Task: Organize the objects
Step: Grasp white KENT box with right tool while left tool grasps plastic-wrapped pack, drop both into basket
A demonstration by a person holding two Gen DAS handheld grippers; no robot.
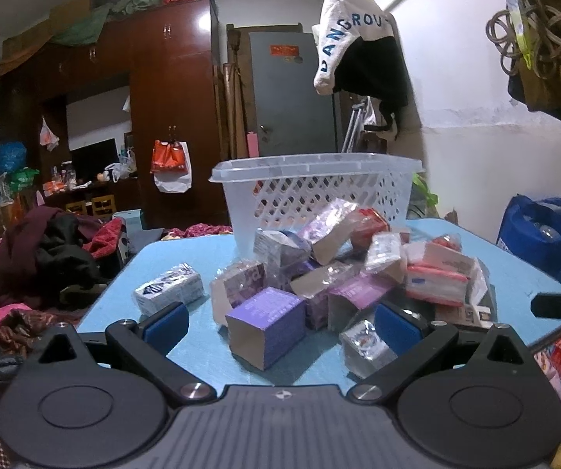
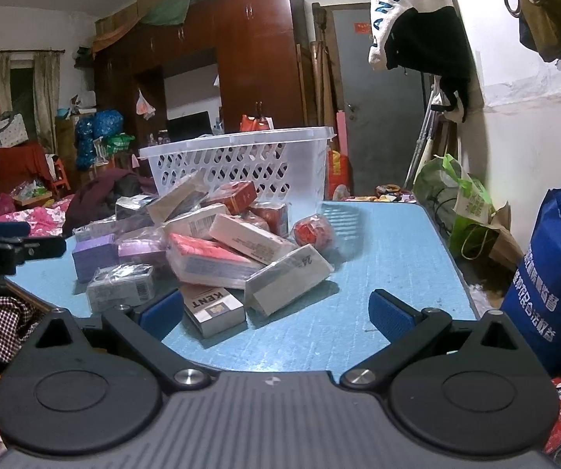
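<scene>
Both tools hang at the near edge of the blue table (image 2: 378, 242), and neither has taken anything up, so by my reading the sorting is only at its opening step: choosing a first packet. The left gripper (image 1: 278, 322) has its blue pads spread wide, with the purple box (image 1: 267, 326) standing on the table between and just beyond them, untouched as far as the left wrist view shows. The right gripper (image 2: 276, 312) is likewise spread and holds nothing; the KENT pack (image 2: 214, 308) lies just beside its left pad at the table's near edge, and a pale wrapped box marked 24 (image 2: 288, 279) leans just behind it. Past these sits the main heap of packets (image 2: 202, 238), purple ones toward the left edge and pink and red ones toward the middle, stacked loosely across each other. One blue-and-white wrapped pack (image 1: 169, 287) lies apart near the left edge. At the far edge stands the white lattice basket (image 1: 319, 191), upright; what it holds I cannot tell. The next move probably calls for a short advance of the left tool until the purple box is between the pads, a firm close on its flat sides, then a lift high enough to clear the heap and the basket's rim.
</scene>
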